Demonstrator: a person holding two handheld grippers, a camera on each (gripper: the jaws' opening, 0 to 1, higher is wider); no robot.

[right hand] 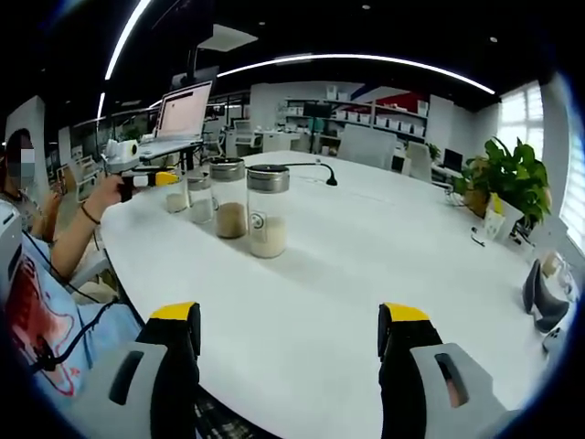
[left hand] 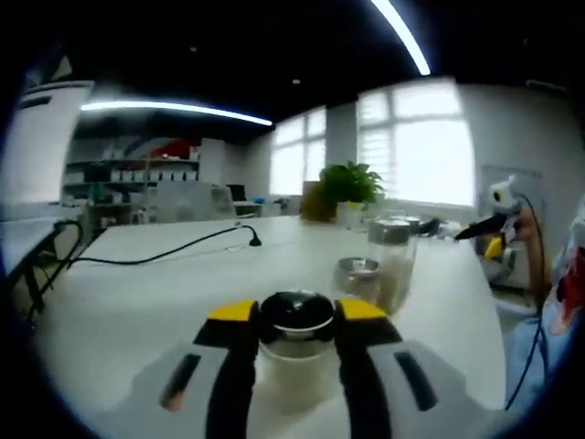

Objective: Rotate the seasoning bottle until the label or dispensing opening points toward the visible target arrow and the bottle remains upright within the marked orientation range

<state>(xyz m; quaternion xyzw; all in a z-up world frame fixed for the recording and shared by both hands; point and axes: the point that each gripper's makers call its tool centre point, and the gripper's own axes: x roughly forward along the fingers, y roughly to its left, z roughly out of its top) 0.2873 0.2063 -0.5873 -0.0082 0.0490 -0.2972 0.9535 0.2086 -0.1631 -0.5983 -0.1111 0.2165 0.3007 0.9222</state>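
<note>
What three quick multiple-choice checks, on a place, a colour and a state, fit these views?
1. The nearest bottle in the left gripper view stands: A between the jaws; B beside the plant; C on a laptop.
2. Jaw tip colour: A red; B yellow; C green.
3. Right gripper: A shut on a bottle; B shut on a cable; C open.

A: the bottle stands between the left gripper's jaws.
B: both tips are yellow.
C: the right gripper's jaws stand apart over bare table.
</note>
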